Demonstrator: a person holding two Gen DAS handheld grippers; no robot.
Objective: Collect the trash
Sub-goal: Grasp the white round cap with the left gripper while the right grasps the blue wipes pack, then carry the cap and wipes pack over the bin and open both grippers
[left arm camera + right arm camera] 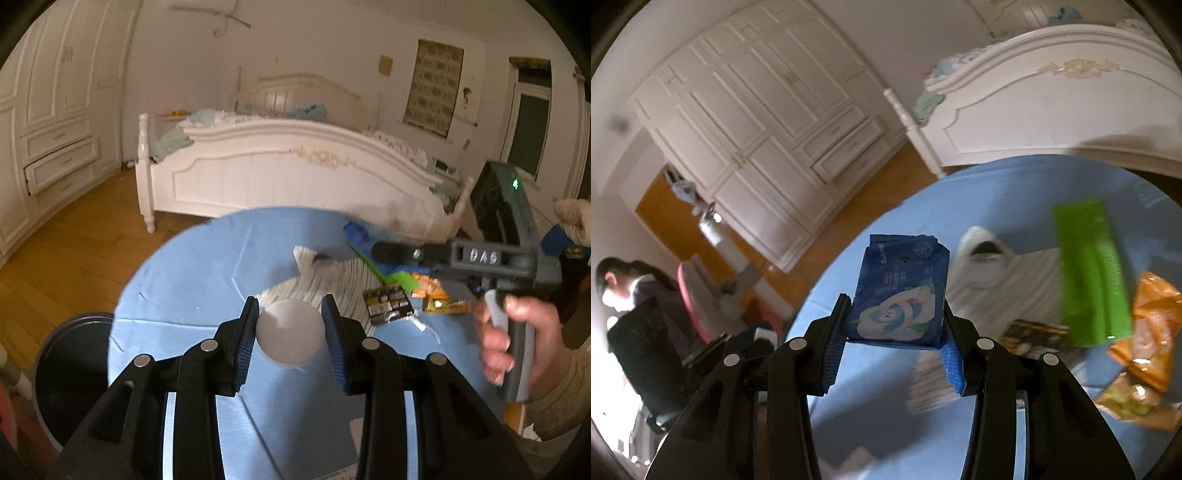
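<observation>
My left gripper (290, 332) is shut on a white bottle cap (290, 338) and holds it above the round blue table (192, 280). My right gripper (895, 321) is shut on a blue wipes packet (901, 295) and holds it above the same table (997, 192). The right gripper also shows in the left wrist view (384, 251), over the trash. On the table lie a green wrapper (1093, 273), orange snack bags (1152, 325), a black packet (388, 301) and a striped white cloth (325, 280).
A dark round bin (70, 373) stands left of the table, low down. A white bed (295, 173) stands behind the table. White wardrobes (757, 122) line the wall. A person in dark clothes (642, 325) sits at the left in the right wrist view.
</observation>
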